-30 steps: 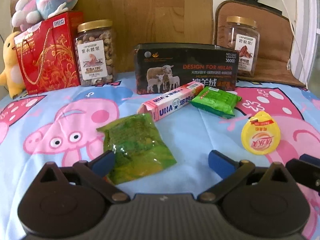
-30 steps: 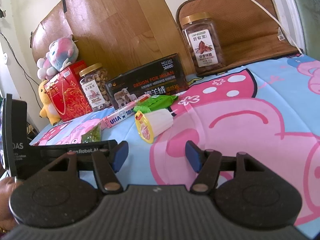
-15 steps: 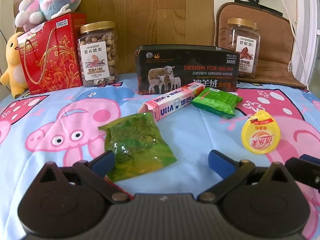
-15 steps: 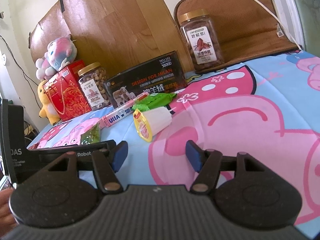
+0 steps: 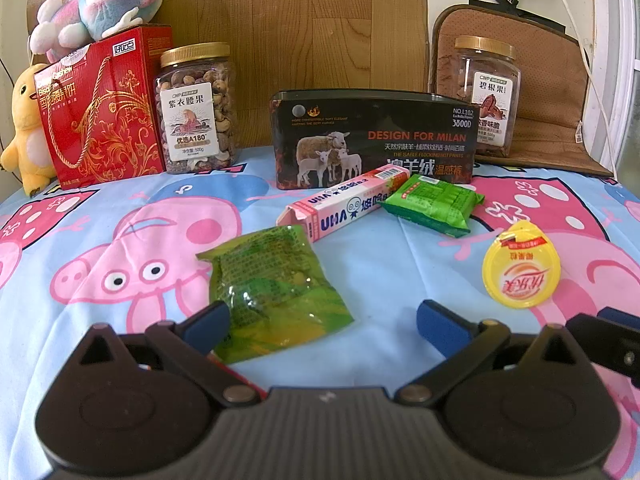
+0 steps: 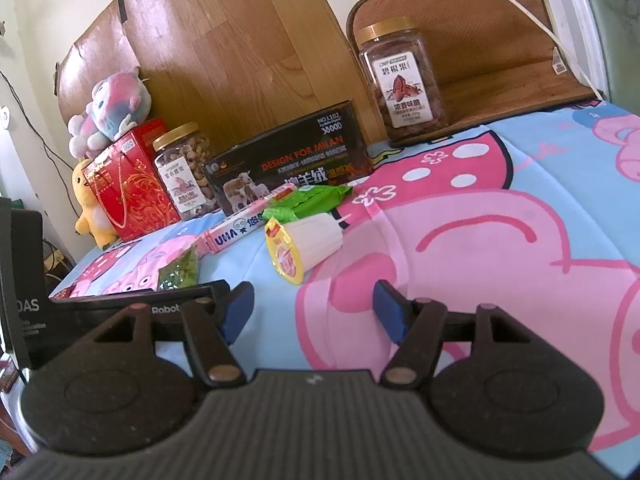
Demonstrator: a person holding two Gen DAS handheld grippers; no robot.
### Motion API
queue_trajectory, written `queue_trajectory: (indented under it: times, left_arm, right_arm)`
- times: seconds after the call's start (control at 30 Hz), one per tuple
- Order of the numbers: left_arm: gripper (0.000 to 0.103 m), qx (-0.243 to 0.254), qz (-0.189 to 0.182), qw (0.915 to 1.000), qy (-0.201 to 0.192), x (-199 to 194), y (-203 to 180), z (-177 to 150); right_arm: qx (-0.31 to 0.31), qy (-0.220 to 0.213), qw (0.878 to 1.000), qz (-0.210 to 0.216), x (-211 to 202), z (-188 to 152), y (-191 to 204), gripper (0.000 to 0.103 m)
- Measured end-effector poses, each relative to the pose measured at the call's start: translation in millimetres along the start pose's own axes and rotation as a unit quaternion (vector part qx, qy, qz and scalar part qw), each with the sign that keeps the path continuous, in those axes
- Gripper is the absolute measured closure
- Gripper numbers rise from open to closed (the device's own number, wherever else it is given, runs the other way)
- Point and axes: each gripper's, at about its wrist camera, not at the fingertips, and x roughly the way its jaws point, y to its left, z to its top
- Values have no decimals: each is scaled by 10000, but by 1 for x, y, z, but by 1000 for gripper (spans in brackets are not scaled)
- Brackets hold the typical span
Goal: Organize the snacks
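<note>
Lying diagonally, pink candy box (image 5: pixel 349 202)

Both wrist views look low across the bedsheet (image 5: pixel 100 216), sharing snacks.

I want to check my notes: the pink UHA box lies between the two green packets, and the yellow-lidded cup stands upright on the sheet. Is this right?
Not quite. The pink UHA box does lie between the two green packets, but the yellow-lidded cup lies on its side, as the right wrist view shows.
</note>
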Motion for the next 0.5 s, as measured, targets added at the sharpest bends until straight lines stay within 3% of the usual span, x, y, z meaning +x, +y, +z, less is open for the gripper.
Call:
queue_trajectory:
  times: [0.5]
  left_arm:
    - [0,-2,5,10000,0,0,0,0]
  right_arm:
    - [59,-12,10000,28,1,0,-2,33]
